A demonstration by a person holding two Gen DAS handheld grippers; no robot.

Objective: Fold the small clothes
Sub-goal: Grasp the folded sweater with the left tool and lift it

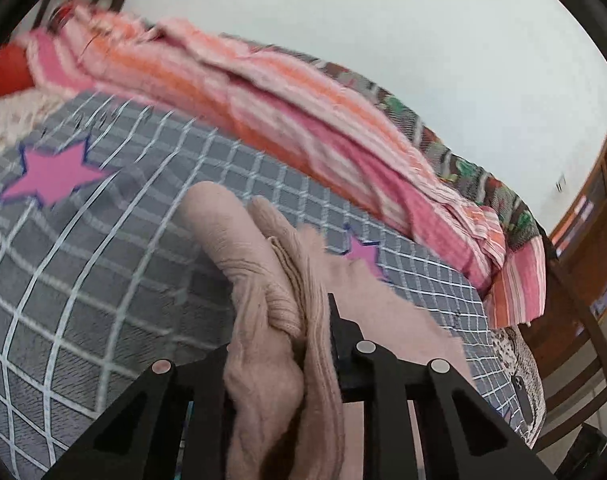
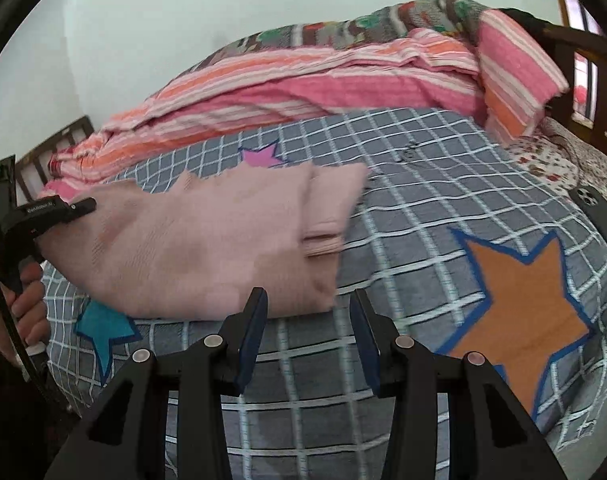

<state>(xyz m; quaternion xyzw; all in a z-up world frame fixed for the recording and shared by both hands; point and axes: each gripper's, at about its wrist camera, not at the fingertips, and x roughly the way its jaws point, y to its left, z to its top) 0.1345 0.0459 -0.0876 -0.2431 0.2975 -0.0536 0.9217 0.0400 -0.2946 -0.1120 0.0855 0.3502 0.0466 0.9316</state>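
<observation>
1. The pink knit garment (image 2: 207, 240) lay on the grey checked bedspread (image 2: 403, 184) with the stars, roughly mid-bed. It looked partly folded already: at its right end a doubled-over layer with stacked edges showed, so I'd guess at least one fold was in.
2. The left hand-held gripper (image 1: 303, 320) had its jaws pinched nearly together on a bunched edge of that garment, cloth spilling over and between the fingers. From the other side you could see it at the garment's left end, with the person's hand (image 2: 27, 300) wrapped round the handle.
3. The right hand-held gripper (image 2: 309, 332) sat just short of the garment's near edge, jaws partway apart with nothing between them, only bedspread underneath.
4. Still to do, by my reckoning: carry the pinched edge across, flatten it, tidy the shape. No finished pile anywhere I could see.
5. Hard to make out: what sort of garment it was, since motion blur smeared the knit. The left hand-held gripper's near finger was buried in cloth. A striped pink-and-orange blanket (image 1: 303, 120) was heaped along the back, and a dark phone (image 2: 599, 216) lay at the bed's right edge, partly cut off.
</observation>
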